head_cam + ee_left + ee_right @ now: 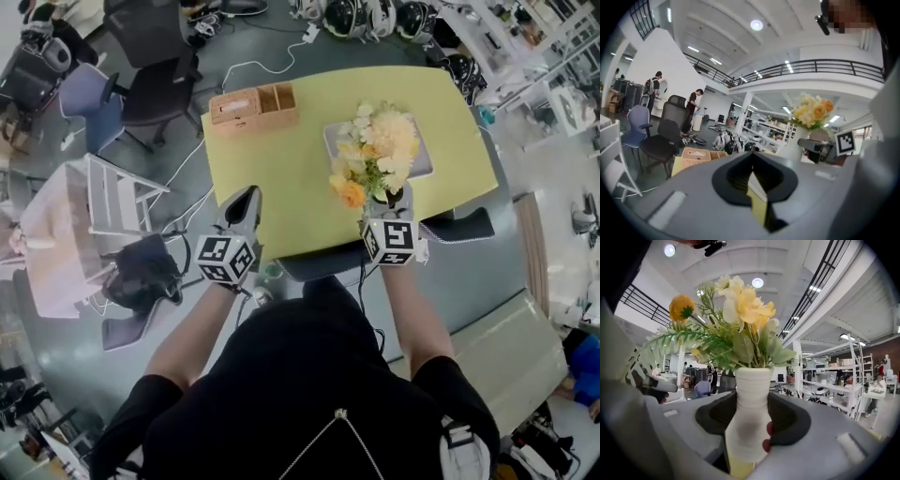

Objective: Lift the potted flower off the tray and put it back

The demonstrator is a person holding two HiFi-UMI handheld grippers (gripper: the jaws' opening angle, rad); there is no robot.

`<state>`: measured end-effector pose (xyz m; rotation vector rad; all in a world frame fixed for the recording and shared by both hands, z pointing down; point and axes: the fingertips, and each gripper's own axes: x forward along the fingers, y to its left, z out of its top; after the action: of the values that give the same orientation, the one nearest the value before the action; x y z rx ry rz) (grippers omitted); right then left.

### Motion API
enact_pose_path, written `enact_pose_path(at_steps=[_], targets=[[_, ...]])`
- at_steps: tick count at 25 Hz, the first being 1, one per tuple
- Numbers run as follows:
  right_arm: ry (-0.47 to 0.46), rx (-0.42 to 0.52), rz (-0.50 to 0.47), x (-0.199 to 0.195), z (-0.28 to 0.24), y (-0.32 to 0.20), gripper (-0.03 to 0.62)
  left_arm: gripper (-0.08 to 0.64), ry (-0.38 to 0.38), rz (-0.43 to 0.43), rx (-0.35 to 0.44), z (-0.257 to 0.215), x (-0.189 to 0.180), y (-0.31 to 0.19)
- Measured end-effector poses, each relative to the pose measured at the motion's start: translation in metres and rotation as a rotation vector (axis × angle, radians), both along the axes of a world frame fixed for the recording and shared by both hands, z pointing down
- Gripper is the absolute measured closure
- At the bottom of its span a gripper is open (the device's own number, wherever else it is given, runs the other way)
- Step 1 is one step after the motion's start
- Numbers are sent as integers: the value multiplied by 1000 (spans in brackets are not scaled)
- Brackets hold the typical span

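Table: one yellow-green rectangular table top [281, 178], the biggest thing in the head view.
Arms: two bare forearms in short black sleeves reach forward side by side from the person's body, each ending in a gripper with its marker cube facing up.
Tray: one flat grey rectangular tray [425, 167] on the far right part of the table.
Box: one tan woven box with compartments [253, 105], at the table's far left edge, well apart from the tray.
Potted flower: one bunch of yellow, cream and orange flowers with green leaves in a white ribbed bottle-shaped pot [749, 408]. Its long axis is upright, blooms on top. It is off the tray, over the table's near edge just beside the tray; from above, the blooms [375, 155] overlap the tray.
Right gripper: the right gripper [400, 195] points forward, about level; its black jaws clamp the pot's lower body from both sides.
Left gripper: the left gripper [244, 199] points forward over the near left edge of the table, well apart from the pot; its jaws are closed together with nothing between them.
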<state>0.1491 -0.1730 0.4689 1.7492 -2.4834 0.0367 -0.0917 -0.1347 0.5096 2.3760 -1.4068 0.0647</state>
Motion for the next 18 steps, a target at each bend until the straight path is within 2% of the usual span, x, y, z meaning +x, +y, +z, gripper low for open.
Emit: enact_pose_path(at_steps=[10, 18], targets=[[-7, 12, -83, -112, -35, 100, 379, 552, 4, -8, 65, -21, -84, 59], [-31, 2, -144, -172, -59, 148, 379, 552, -2, 8, 99, -52, -126, 92]])
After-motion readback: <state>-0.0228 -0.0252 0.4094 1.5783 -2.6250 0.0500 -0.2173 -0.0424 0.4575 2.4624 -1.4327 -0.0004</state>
